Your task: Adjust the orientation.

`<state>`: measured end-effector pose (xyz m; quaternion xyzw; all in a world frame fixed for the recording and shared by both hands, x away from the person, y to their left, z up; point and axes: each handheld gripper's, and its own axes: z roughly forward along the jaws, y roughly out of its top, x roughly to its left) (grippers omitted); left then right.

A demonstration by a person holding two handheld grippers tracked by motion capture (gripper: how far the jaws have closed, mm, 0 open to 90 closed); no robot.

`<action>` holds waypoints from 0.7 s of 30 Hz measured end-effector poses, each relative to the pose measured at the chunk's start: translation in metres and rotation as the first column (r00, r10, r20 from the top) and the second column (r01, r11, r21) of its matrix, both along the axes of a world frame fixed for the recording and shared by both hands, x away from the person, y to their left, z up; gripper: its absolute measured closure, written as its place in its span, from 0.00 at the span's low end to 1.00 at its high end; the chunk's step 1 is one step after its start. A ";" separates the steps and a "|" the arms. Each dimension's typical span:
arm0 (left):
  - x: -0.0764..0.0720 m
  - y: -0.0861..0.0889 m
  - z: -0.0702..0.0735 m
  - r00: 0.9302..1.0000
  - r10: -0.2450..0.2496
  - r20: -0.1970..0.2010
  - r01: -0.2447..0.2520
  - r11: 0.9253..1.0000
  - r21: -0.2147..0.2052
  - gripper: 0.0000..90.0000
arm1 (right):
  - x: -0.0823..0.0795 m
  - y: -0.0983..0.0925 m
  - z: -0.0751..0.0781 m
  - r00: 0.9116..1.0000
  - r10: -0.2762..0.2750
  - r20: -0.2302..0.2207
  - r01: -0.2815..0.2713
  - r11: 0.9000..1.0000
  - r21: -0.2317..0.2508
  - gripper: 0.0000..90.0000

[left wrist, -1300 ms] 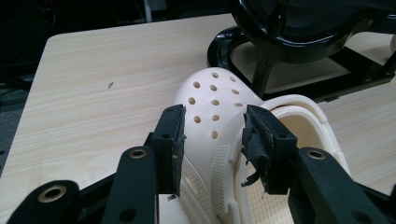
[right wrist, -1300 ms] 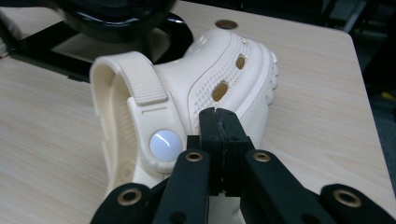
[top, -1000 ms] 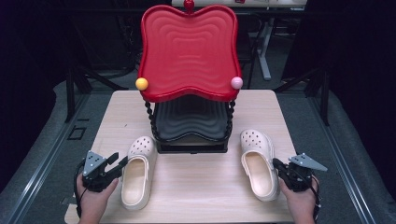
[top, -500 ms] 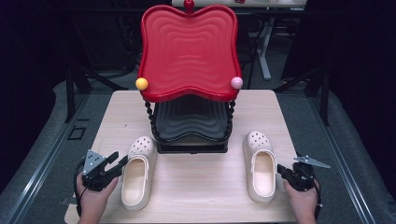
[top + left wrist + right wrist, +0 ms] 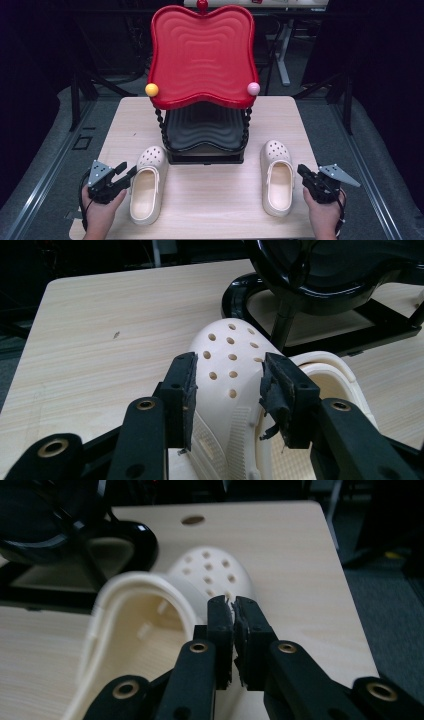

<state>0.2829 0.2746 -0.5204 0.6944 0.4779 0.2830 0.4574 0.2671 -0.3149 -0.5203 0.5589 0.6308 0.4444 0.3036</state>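
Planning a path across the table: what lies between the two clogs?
In the high view, bare tabletop separates the left clog and right clog; the black rack base sits just behind.

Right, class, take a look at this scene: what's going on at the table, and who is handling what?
A person sits at a wooden table with a two-jaw gripper in each hand. Two cream clogs lie either side of a two-tier rack with a red top shelf and a black lower one. The left gripper stands open around the outer side wall of the left clog, pads not pressing. The right gripper, jaws almost shut and just starting to open, sits beside the right clog with nothing between its jaws.
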 end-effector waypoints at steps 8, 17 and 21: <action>-0.003 0.000 0.002 1.000 0.005 0.007 -0.005 1.000 0.005 0.63 | 0.009 0.015 -0.001 0.999 0.032 -0.009 -0.032 0.999 -0.027 0.99; -0.006 -0.001 0.003 1.000 0.009 0.016 -0.009 1.000 0.004 0.63 | 0.004 0.015 0.001 1.000 0.029 0.011 -0.029 0.999 -0.040 0.85; -0.006 0.000 0.003 1.000 0.006 0.011 -0.006 1.000 0.003 0.63 | -0.001 0.019 0.003 0.999 0.034 0.011 -0.033 0.997 -0.069 0.76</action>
